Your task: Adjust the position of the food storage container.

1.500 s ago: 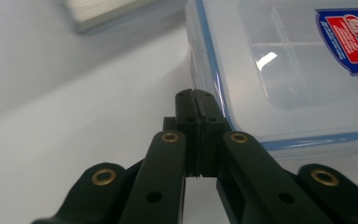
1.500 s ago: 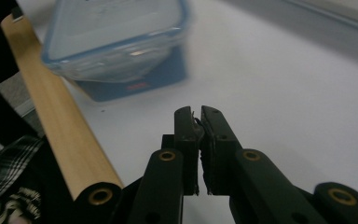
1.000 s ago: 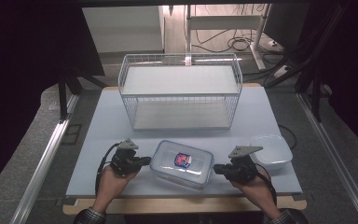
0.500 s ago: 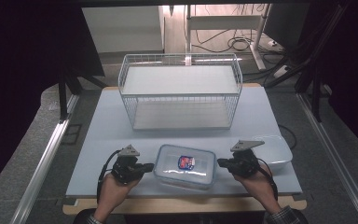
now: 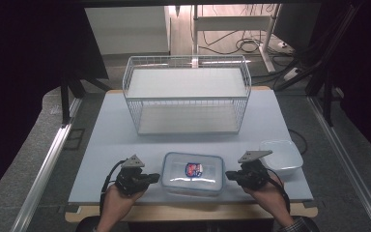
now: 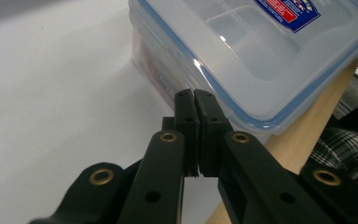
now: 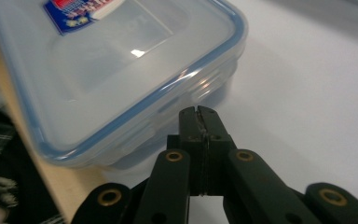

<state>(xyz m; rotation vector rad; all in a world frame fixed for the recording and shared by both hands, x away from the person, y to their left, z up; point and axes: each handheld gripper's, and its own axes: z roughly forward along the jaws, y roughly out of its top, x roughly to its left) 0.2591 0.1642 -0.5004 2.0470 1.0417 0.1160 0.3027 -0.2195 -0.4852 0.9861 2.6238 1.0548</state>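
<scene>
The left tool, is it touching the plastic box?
Cannot tell. In the left gripper view the shut left tool ends right at the box's side, but its tips hide any gap.

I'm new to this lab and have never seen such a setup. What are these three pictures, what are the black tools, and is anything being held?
No robot here: a person holds a handheld two-jaw tool in each hand, the left gripper and the right gripper. The high view looks down from above; the other two come from cameras riding on each gripper. On the white table lie a clear lidded container between the grippers, a wire basket farther back and a white bowl. Both grippers are shut, tips at the container's ends, holding nothing.
</scene>
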